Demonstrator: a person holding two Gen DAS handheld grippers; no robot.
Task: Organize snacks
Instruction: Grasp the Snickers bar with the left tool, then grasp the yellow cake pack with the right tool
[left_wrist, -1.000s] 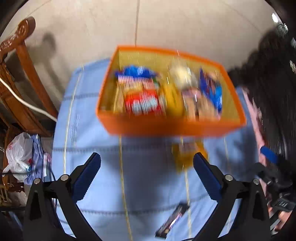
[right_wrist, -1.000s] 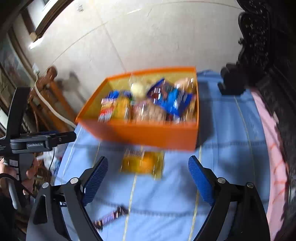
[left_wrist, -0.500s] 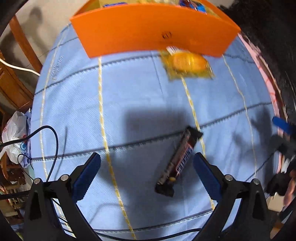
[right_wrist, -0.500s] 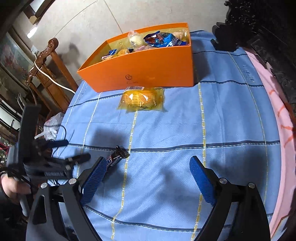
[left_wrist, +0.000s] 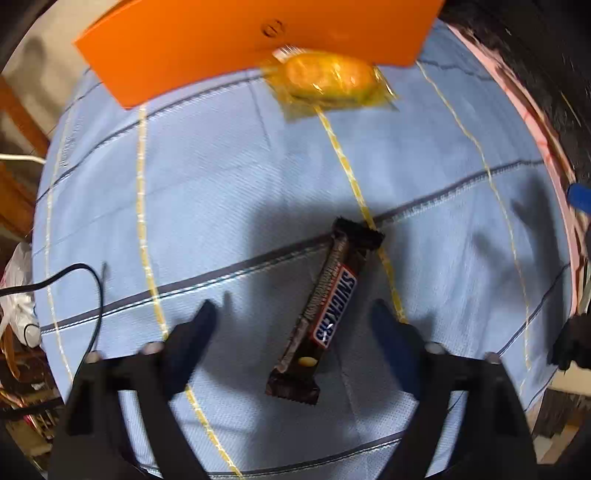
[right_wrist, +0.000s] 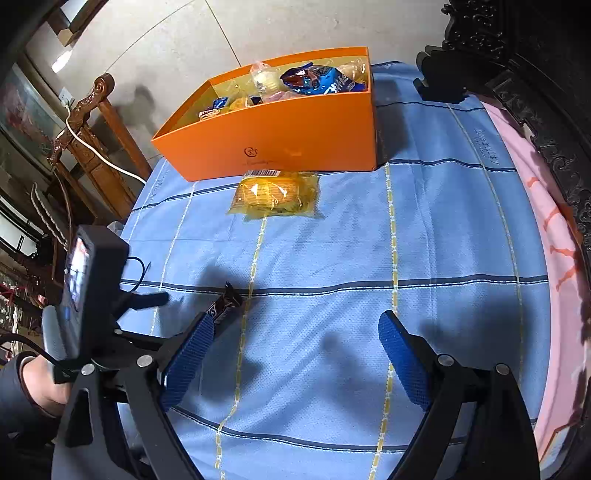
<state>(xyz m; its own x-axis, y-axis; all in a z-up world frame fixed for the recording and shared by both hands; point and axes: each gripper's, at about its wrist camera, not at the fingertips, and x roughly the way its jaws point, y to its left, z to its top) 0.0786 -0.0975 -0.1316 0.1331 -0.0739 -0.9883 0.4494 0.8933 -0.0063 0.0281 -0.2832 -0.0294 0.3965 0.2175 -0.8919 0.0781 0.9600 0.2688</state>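
A brown Snickers bar (left_wrist: 327, 310) lies on the blue tablecloth (left_wrist: 221, 192). My left gripper (left_wrist: 293, 319) is open, low over the cloth, its fingers on either side of the bar's near half. A yellow-wrapped bun (left_wrist: 328, 83) lies against the front wall of the orange box (left_wrist: 229, 40). In the right wrist view the box (right_wrist: 280, 136) holds several snack packs, the bun (right_wrist: 275, 195) lies in front of it, and the bar's far end (right_wrist: 223, 304) shows past the left gripper (right_wrist: 147, 325). My right gripper (right_wrist: 297, 332) is open and empty above bare cloth.
A carved wooden chair (right_wrist: 88, 136) with a white cable stands left of the table. Dark carved furniture (right_wrist: 524, 62) stands at the right. A pink cloth edge (right_wrist: 554, 229) runs along the table's right side. A black cable (left_wrist: 88, 288) lies on the cloth at the left.
My left gripper has dropped from above the box down and forward until its open fingers straddle the Snickers bar. My right gripper has pulled back and lowered, so the box looks farther away.
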